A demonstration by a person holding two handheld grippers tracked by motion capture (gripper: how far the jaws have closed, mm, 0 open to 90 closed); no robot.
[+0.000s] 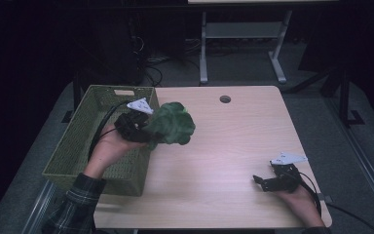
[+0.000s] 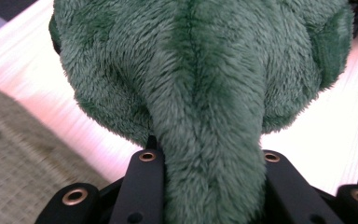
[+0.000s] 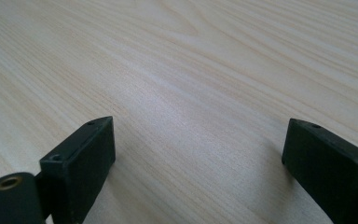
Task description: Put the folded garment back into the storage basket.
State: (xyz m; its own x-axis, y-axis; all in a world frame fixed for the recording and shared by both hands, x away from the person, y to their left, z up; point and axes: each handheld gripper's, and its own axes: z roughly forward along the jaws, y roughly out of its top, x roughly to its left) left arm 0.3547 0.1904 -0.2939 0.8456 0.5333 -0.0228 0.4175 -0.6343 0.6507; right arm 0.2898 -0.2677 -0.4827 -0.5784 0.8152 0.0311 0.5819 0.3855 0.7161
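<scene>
The left gripper holds a green plush toy above the table's left part, just right of the woven basket, which stands at the table's left edge. In the left gripper view the jaws are closed partway on a narrow limb of the plush toy, whose bulk swells beyond them; pale table and a blurred patch of basket weave lie below. The toy appears clear of the tabletop and overlaps the basket's right wall in the high view, so whether it hangs over the basket's interior or over the wood beside it cannot be told. The right gripper rests near the near right corner of the table, well apart from the toy; the right gripper view shows its jaws wide apart with nothing between them but bare wood. Judged from this arrangement, the grasp and lift are complete. If the toy is bound for the basket, what remains is the carry over the rim, the lowering, and the release; no other loose object is visible on the table.
</scene>
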